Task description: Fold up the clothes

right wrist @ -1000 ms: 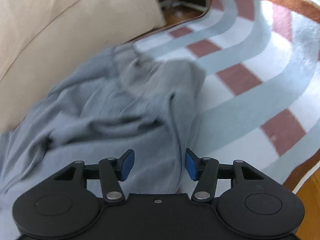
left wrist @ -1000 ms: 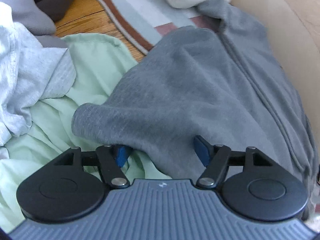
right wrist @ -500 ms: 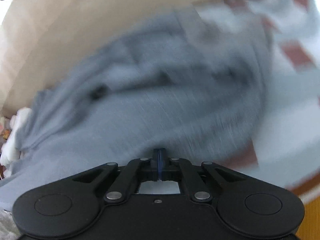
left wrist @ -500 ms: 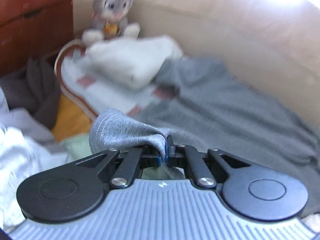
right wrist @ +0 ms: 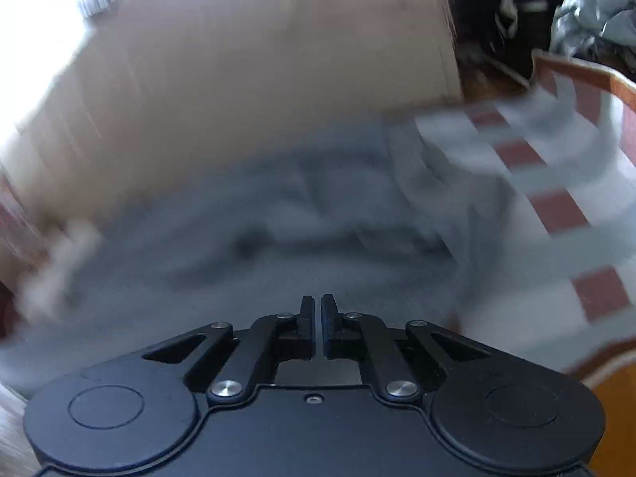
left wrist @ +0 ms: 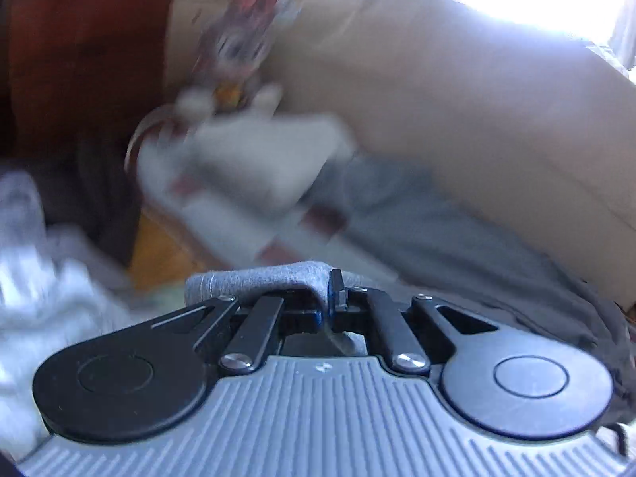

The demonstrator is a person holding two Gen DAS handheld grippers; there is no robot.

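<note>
A: Item, grey zip sweatshirt [left wrist: 457, 238]. Location?

B: Spread forward of both tools on the striped rug [right wrist: 556, 206], its far edge against the beige cushion [left wrist: 437, 99]. Long axis runs left to right across both views.

A: Left gripper [left wrist: 333, 294]?

B: Closed on a grey hem fold, which drapes leftward over the linkage. The body of the garment lies ahead and to its right.

A: Right gripper [right wrist: 318, 314]?

B: Jaws nearly together, a thin slit between. Probably pinching the near edge, though blur hides any cloth in the gap (cannot tell).

A: Nearer hand?

B: Neither; both sit at the near edge, so the fold would travel away, toward the cushion.

A: Sundries?

B: Stuffed rabbit [left wrist: 238, 39], white folded cloth [left wrist: 254, 167], light grey laundry [left wrist: 35, 278].
</note>
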